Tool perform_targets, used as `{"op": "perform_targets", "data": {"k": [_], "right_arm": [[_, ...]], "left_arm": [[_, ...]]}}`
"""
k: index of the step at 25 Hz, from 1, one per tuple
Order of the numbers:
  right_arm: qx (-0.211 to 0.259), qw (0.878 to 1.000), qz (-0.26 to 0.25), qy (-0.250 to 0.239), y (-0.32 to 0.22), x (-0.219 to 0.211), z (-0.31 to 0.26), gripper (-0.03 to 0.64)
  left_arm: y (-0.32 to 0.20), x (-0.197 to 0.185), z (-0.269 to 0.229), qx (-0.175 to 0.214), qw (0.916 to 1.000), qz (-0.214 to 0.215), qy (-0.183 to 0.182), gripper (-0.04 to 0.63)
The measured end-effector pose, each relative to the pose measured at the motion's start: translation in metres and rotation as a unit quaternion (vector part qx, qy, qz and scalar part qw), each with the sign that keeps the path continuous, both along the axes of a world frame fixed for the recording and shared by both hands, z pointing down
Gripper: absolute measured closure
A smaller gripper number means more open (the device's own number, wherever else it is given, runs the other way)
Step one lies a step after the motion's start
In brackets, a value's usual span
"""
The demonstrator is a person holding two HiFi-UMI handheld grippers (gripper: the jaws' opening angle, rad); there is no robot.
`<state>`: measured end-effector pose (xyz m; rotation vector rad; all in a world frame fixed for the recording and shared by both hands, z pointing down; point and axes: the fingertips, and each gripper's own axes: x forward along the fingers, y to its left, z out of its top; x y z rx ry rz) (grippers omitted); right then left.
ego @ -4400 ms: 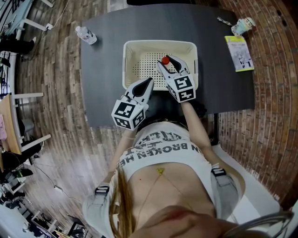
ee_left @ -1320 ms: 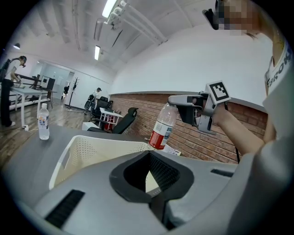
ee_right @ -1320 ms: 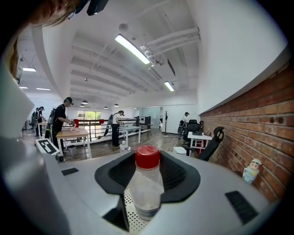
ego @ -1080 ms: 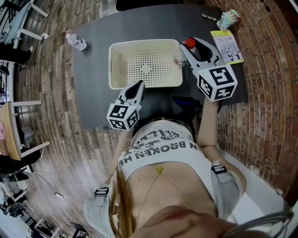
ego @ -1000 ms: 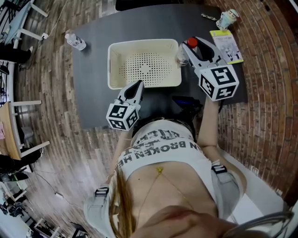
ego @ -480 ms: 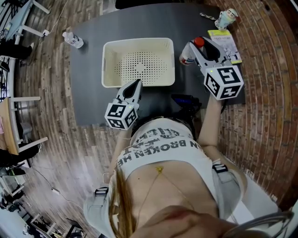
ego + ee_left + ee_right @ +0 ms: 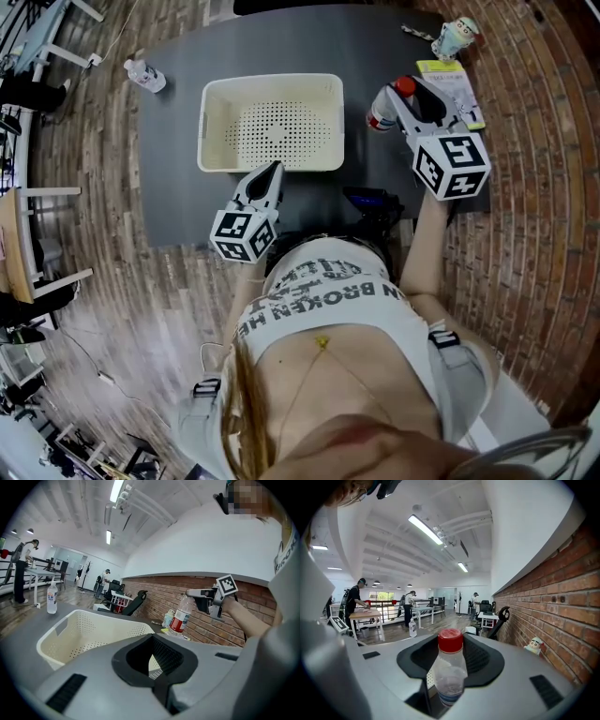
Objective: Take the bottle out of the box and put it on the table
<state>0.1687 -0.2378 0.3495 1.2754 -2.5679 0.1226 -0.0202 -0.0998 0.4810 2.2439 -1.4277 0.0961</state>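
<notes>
The right gripper [image 7: 398, 95] is pinching the red-capped bottle [image 7: 381, 114] between its jaws above the table [image 7: 375, 42], with the box [image 7: 270, 81] sitting to its left. The left gripper [image 7: 271, 175] is hovering pressed together, empty, beside the box.

The person's left tool [image 7: 272, 173] sits low and close to the torso, pointing forward, with its white jaws meeting at the tips and nothing between them. The bare right forearm [image 7: 422, 239] stretches further out to the right. There the right tool [image 7: 410, 94] has its jaws clamped on a roughly upright clear plastic bottle with a red cap [image 7: 383, 112].
</notes>
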Motion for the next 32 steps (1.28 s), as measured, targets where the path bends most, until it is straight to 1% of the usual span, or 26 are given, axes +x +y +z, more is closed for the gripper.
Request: {"op": "perform_targets", "data": {"k": [7, 15, 25, 32], "right_arm": [[-0.006, 1.000, 0.002, 0.002, -0.004, 0.011, 0.006, 0.460], [-0.013, 1.000, 0.004, 0.000, -0.010, 0.014, 0.018, 0.460], [-0.053, 0.998, 0.010, 0.015, -0.016, 0.024, 0.074, 0.460], [-0.090, 0.995, 0.019, 0.050, -0.016, 0.030, 0.127, 0.460]], "left_arm": [[0.003, 0.001, 0.002, -0.002, 0.9999, -0.017, 0.002, 0.591], [0.002, 0.003, 0.001, -0.003, 0.9998, -0.018, 0.002, 0.591], [-0.001, 0.005, 0.002, -0.006, 0.9998, -0.017, 0.002, 0.591], [-0.001, 0.004, 0.004, -0.011, 0.9998, -0.017, 0.002, 0.591]]}}
